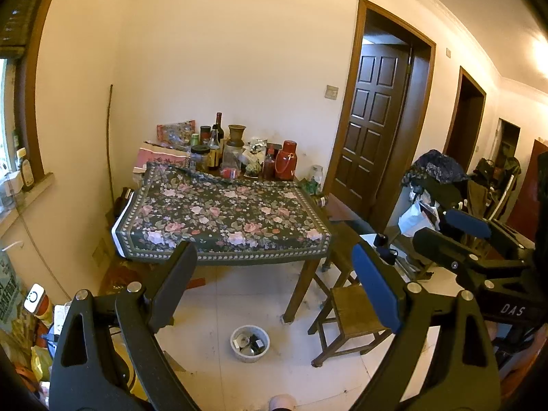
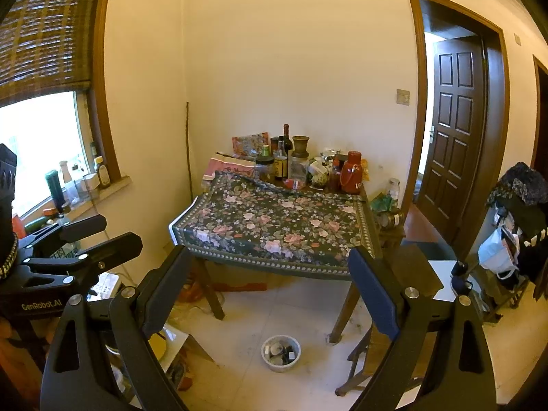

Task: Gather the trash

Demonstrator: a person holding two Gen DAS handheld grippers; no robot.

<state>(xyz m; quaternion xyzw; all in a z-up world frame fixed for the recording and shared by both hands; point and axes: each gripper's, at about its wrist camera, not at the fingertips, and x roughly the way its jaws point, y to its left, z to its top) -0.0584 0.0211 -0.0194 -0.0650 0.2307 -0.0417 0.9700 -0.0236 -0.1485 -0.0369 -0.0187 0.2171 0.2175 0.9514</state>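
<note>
A white bowl (image 1: 249, 343) (image 2: 281, 352) holding bits of rubbish sits on the tiled floor beside the table leg. The table (image 1: 222, 212) (image 2: 274, 229) wears a dark floral cloth, and a small red packet (image 1: 228, 172) (image 2: 294, 183) lies near its back. My left gripper (image 1: 277, 274) (image 2: 102, 234) hovers high, well short of the table, open with nothing between its fingers. My right gripper (image 2: 272, 284) (image 1: 448, 231) is level with it to the right, also open and holding nothing.
Bottles, jars and a red thermos (image 1: 286, 161) (image 2: 352, 173) crowd the table's far edge. A wooden stool (image 1: 349, 315) stands right of the table. A clothes-laden rack (image 1: 435, 178) (image 2: 517, 212), an open brown door (image 2: 452, 126), a cluttered windowsill (image 2: 78, 188) and floor clutter (image 1: 30, 342) surround the space.
</note>
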